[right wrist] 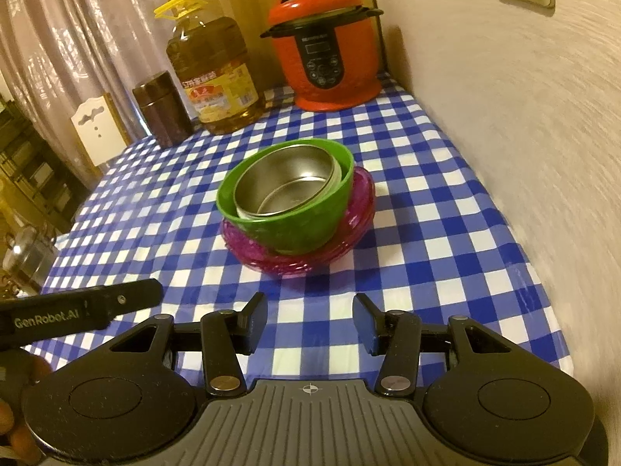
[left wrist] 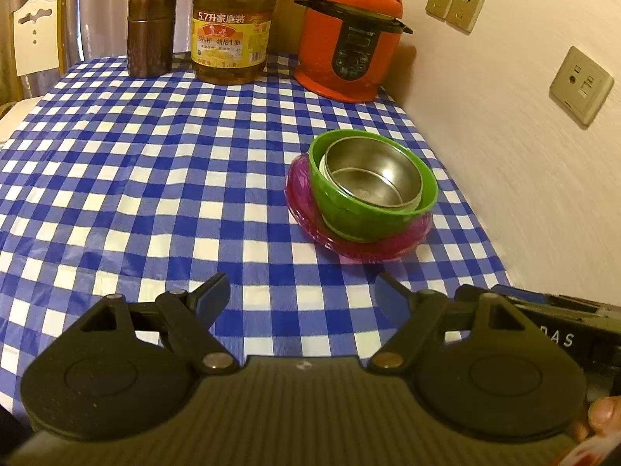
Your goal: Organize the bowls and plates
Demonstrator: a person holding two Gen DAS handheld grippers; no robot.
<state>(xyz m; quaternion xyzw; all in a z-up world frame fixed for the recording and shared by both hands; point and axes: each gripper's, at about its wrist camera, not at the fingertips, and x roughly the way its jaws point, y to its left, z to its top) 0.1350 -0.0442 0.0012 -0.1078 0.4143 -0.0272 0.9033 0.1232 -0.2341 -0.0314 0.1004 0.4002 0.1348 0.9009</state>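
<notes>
Steel bowl [right wrist: 289,186] (one) in green bowl [right wrist: 306,229]

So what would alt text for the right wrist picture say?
A steel bowl nests in a green bowl on a pink plate, on a blue-checked table. The open right gripper is short of them, holding nothing.

Both wrist cameras look forward and down across the checked tablecloth [left wrist: 155,178] from its near edge; the left sits left of the right, both sharing the nested bowls [right wrist: 291,202] and the far-end pressure cooker [left wrist: 349,39]
</notes>
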